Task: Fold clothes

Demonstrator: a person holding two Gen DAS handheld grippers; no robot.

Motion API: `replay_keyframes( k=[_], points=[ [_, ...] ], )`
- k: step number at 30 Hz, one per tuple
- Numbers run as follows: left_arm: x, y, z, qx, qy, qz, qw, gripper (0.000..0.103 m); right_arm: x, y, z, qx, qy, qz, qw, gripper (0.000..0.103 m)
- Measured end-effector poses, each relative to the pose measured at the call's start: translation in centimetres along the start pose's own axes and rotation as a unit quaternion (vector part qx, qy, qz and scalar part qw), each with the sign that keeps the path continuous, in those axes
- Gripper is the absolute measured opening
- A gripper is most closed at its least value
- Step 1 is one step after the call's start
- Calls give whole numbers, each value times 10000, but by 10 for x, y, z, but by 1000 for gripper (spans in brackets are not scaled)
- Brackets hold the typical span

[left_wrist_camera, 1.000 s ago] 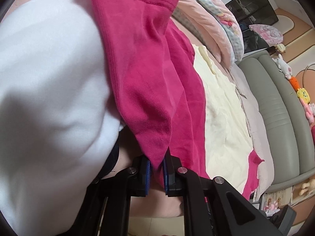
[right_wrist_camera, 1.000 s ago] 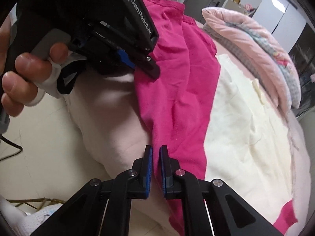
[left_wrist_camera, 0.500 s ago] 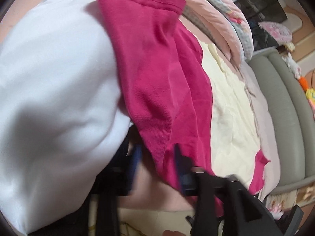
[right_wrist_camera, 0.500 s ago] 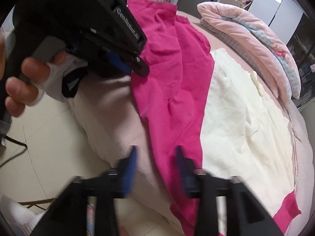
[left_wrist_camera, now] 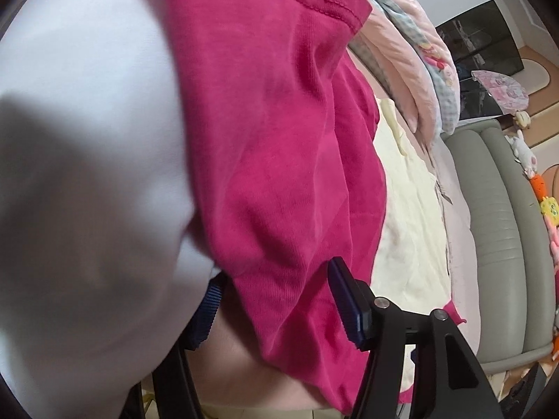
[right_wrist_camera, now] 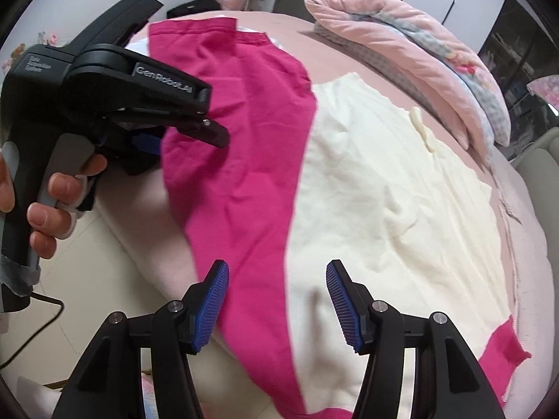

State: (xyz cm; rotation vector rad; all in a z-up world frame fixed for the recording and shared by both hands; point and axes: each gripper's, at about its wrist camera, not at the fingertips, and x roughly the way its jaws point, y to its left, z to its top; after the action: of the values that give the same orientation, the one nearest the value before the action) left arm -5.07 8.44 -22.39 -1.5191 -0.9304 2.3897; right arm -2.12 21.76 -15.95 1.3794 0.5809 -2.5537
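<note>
A magenta cloth [right_wrist_camera: 244, 174] lies as a long folded strip along the near edge of a pink bed [right_wrist_camera: 139, 230], overlapping the left side of a cream garment [right_wrist_camera: 391, 192]. A small magenta corner [right_wrist_camera: 503, 345] shows at the cream garment's far end. My right gripper [right_wrist_camera: 278, 305] is open just above the line where the strip meets the cream garment, and holds nothing. My left gripper [right_wrist_camera: 181, 139] is open at the strip's upper left edge. In the left wrist view the magenta cloth [left_wrist_camera: 272, 174] hangs loose between the spread fingers of the left gripper [left_wrist_camera: 277, 300].
A person's hand [right_wrist_camera: 52, 209] holds the left gripper's handle. A white cloth [left_wrist_camera: 87, 139] fills the left of the left wrist view. A folded pink quilt [right_wrist_camera: 419, 52] lies at the back of the bed. A grey-green padded frame [left_wrist_camera: 496, 227] with toys runs along the right. Tiled floor [right_wrist_camera: 87, 279] is below.
Both grippers were shut on the magenta edge a second ago and have since opened and let it go. The strip now rests on the bed and cream garment.
</note>
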Motion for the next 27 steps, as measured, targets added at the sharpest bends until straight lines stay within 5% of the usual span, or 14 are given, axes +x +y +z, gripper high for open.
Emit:
replay_keyframes(
  k=[8, 12, 15, 27],
  points=[
    [7, 0, 4, -142, -91, 207, 9996, 56, 1, -11, 4, 169, 112, 170, 9997, 58],
    [4, 2, -2, 139, -236, 416, 9988, 28, -10, -7, 9, 125, 79, 274, 9995, 58],
    [-1, 6, -6, 279, -269, 383, 9985, 22, -9, -12, 21, 52, 50, 308, 9995, 58],
    [-9, 11, -9, 495, -226, 415, 9977, 20, -7, -32, 67, 375, 111, 960, 9946, 58]
  ],
)
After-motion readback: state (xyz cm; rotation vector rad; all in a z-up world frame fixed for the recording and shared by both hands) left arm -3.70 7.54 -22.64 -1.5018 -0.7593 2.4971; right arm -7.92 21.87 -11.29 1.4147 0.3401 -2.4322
